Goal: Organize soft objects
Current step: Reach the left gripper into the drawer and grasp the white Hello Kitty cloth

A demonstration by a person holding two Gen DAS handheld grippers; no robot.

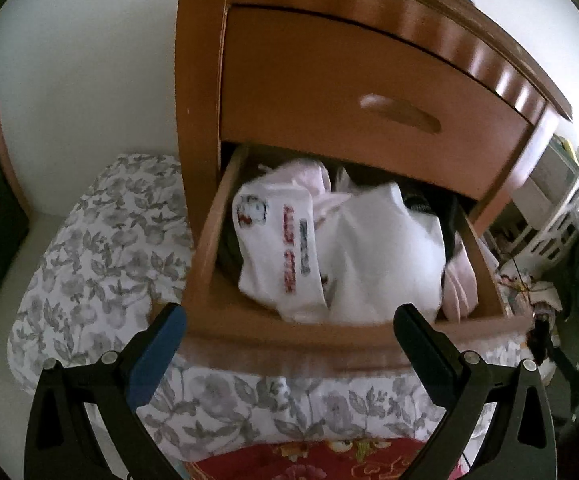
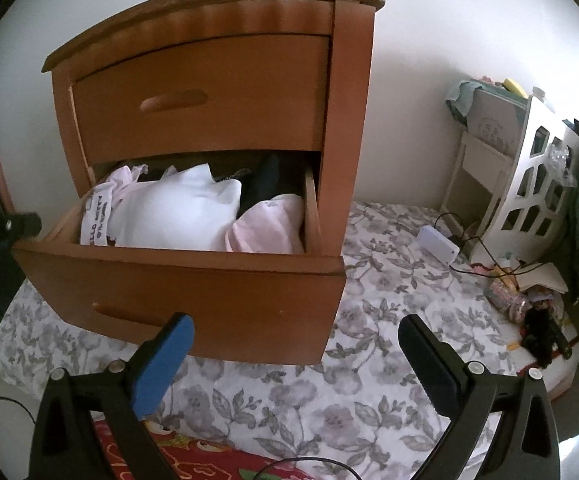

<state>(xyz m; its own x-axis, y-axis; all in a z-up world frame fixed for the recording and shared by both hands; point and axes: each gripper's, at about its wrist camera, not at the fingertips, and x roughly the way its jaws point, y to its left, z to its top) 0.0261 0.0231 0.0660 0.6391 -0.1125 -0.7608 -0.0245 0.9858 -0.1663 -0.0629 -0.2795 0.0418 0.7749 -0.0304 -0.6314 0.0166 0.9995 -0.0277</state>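
White and pale-pink garments point(image 1: 341, 248) are heaped in the pulled-out lower drawer point(image 2: 177, 276) of the wooden nightstand point(image 2: 225, 92) — mid-frame in both views, likely opened for stowing them. Both the left gripper point(image 1: 289, 328) and right gripper point(image 2: 295, 340) hang wide apart, empty, over the floral bedsheet point(image 2: 369, 360) — seemingly ready to tuck cloth in.

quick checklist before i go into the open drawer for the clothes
1. Lower drawer pulled out: ok.
2. Upper drawer shut, out of the way: ok.
3. Left gripper open and empty, at the drawer's front edge: ok.
4. Right gripper open and empty, off to the drawer's right front: ok.
5. White garment on top of the pile and reachable: ok.
6. Pink garment free of the dark clothing behind it: cannot tell.
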